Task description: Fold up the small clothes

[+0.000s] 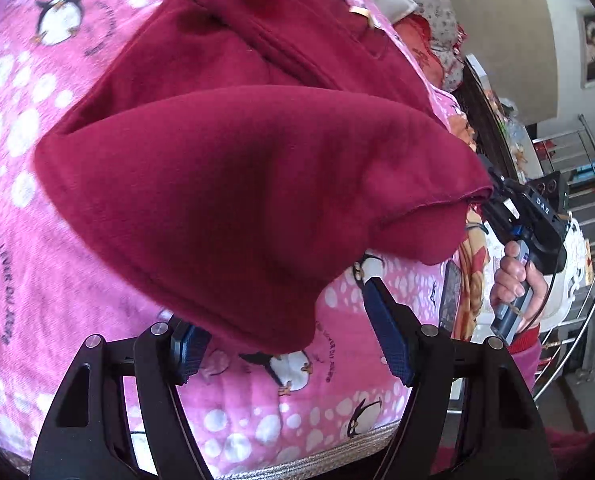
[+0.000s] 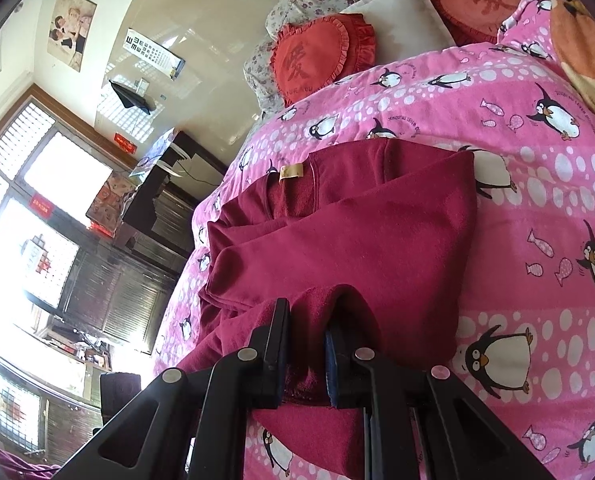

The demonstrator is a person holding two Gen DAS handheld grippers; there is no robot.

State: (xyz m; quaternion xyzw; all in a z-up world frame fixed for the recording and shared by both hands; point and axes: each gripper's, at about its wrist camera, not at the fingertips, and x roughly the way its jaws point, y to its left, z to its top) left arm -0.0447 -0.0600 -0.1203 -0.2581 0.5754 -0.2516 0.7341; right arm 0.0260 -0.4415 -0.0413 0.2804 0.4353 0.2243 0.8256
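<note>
Closest up in the left wrist view you've got the left tool (image 1: 285, 320), its two blue-padded fingers spread wide with nothing pinched between them. A corner of the maroon fleece garment (image 1: 233, 184) droops right over the gap, hanging in front of the left-hand pad, but the fingers aren't closing on it. The garment runs from the middle of the frame up to 12 o'clock, with its far part lying on the pink penguin blanket (image 1: 13, 128) that covers the bed.

Over at 3 o'clock in that same view the right tool (image 1: 493, 196) has the garment's edge lifted, and the person's hand (image 1: 515, 280) is wrapped around its handle.

The right wrist view backs this up: the right tool (image 2: 307, 344) is pressed together on a bunch of the maroon fleece, fabric bulging up between the black fingers. The rest of the garment lies folded over itself toward 12 o'clock, with a small tan neck label (image 2: 291, 171) showing at its far end. Beyond it, at 12 o'clock, a red heart-shaped cushion (image 2: 321, 58) leans by a white pillow (image 2: 401, 16).
</note>
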